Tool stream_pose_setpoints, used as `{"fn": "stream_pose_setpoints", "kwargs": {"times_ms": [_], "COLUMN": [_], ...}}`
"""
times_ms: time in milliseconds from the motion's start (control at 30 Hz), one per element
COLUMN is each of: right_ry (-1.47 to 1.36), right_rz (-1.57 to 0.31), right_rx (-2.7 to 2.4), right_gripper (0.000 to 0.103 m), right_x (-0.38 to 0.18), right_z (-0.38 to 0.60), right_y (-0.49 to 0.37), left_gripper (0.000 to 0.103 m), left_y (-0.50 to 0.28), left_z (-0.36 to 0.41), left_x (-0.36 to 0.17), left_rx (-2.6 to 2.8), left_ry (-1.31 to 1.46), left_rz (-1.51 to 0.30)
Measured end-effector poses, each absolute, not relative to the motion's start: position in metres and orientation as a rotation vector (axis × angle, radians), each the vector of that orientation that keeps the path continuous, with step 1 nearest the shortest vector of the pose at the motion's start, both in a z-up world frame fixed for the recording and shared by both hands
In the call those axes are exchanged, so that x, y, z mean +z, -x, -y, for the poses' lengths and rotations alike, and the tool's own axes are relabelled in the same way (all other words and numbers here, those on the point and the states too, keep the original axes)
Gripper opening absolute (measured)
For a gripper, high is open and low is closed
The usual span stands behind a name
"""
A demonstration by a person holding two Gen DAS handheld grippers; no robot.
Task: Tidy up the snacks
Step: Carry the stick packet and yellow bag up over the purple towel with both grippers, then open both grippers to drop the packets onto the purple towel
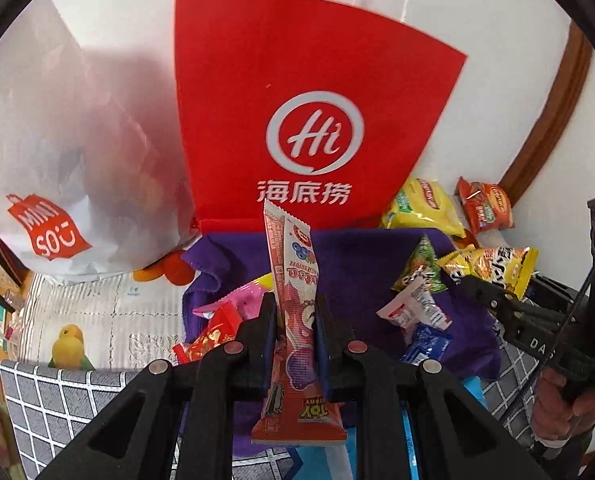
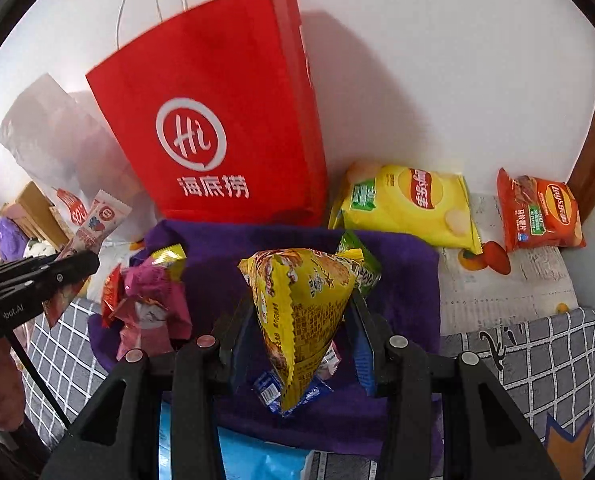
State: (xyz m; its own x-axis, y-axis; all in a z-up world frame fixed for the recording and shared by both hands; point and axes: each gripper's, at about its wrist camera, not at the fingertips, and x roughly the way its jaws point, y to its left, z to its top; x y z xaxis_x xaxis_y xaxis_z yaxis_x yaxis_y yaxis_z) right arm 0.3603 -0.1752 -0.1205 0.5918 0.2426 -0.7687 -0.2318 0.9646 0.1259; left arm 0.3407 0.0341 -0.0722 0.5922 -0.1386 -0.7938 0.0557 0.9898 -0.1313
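Currently both tongs are loaded. Left tongs (image 1: pixel 295 320) pinch a long pink-and-red stick packet (image 1: pixel 293 280) at its lower middle, jaws nearly together; the packet stands upright at centre of the left wrist frame, its top edge crossing the foot of the red paper bag (image 1: pixel 297 80). Right tongs (image 2: pixel 297 320) clamp a puffy yellow triangular snack pack (image 2: pixel 297 300), jaws a little apart around it, centre of the right wrist frame.

Loose snacks lie on the purple cloth (image 2: pixel 397 272) below: a pink wrapper (image 2: pixel 153 304) at lower left, a blue wrapper (image 2: pixel 269 392) under the yellow pack, a green packet (image 2: pixel 357 256) just behind it. A yellow chip bag (image 2: pixel 409 204) and an orange chip bag (image 2: pixel 541 212) sit at right against the wall. A white Miniso bag (image 1: pixel 57 160) stands left of the red bag.

Risks, as judged:
- Stick packet is held across a narrow strip, with a long length free above the jaws. A quick swing could let it pivot or slide out.
- Yellow pack is air-filled and slick; pinched near a corner, it may squirt free or crumple.
- Red bag leans in the right wrist view. A nudge from either tong could tip it; its mouth is out of frame, so the opening cannot be checked.
- Both tongs sit close together over the cloth; they could knock each other, or drag the cloth and scatter the pile.
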Motion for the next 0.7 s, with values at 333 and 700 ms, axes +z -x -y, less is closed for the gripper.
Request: {"fn": "stream_pose_setpoints", "kwargs": {"times_ms": [333,700], "right_ry": [0.038,0.076], "right_rz": [-0.964,-1.022], "right_rx": [0.280,0.244], "right_gripper": [0.043,0.044], "right_x": [-0.142,-0.157], "right_z": [0.164,0.164], "right_y": [-0.369,-0.375], "left_gripper": [0.017,0.017], "left_y": [-0.343,-0.343], "left_z": [-0.036,-0.026], "left_x": [-0.078,-0.083], "left_rx": [-0.114,-0.140], "left_ry": [0.108,0.097], "left_rz": [-0.945,-0.946]}}
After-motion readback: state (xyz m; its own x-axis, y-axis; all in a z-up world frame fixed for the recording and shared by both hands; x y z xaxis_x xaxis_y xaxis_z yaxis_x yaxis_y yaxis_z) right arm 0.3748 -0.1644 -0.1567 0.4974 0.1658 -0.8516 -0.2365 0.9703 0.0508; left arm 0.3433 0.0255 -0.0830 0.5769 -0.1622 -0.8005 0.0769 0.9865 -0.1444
